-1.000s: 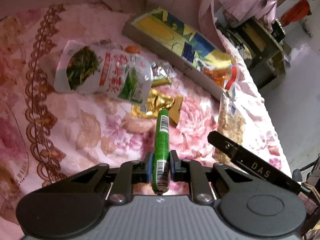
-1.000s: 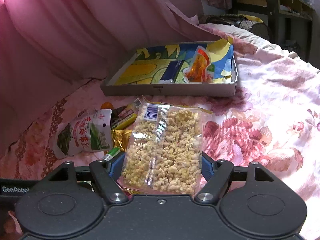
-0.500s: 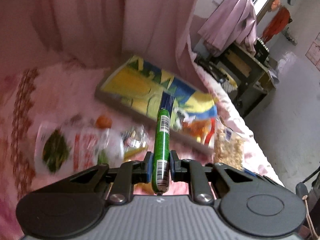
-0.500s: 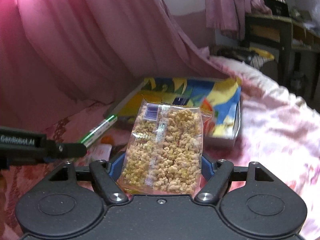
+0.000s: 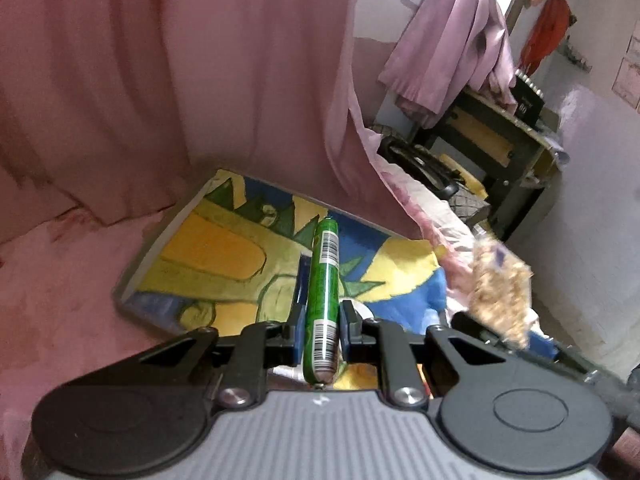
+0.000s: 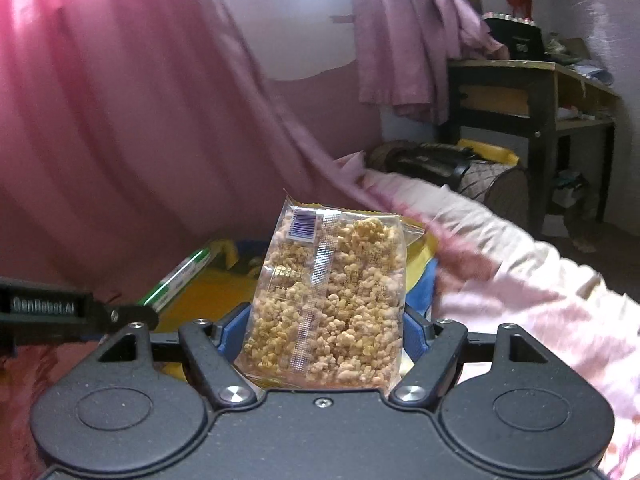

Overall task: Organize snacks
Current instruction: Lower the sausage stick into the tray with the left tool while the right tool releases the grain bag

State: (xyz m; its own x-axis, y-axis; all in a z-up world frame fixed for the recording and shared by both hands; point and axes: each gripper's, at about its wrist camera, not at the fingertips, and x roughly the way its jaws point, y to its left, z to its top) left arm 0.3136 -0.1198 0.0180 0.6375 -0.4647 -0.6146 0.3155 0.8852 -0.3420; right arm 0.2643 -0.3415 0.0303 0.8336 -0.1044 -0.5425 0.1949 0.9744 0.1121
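Item one: green stick snack [image 5: 323,292], a slim tube with barcodes at both ends, clamped between the closed jaws of the left gripper [image 5: 321,326]; it points up the centre of the left wrist view, and its tip now lies over the tray [image 5: 208,248] with the yellow, blue and green lining, where a second ago it pointed at loose packets on the floral bedspread [image 6: 520,280]. Item two: clear bag of puffed grain snack [image 6: 332,304], held upright by its lower sides between the blue pads of the right gripper [image 6: 326,332] (jaws set wide, closed on the bag), occupying the centre of the right wrist view; the tray, seen whole behind it a second ago, is now mostly hidden below the bag, with only yellow and blue corners showing at lower left and lower right of it. Item three: pink curtain [image 5: 160,80], filling the upper left of both views. Change noted: both grippers have travelled from the scattered snacks toward the tray, each carrying its load. Assessment: pick-up is done for these two items; what remains is likely lowering and releasing them into the tray, with other packets still to collect.
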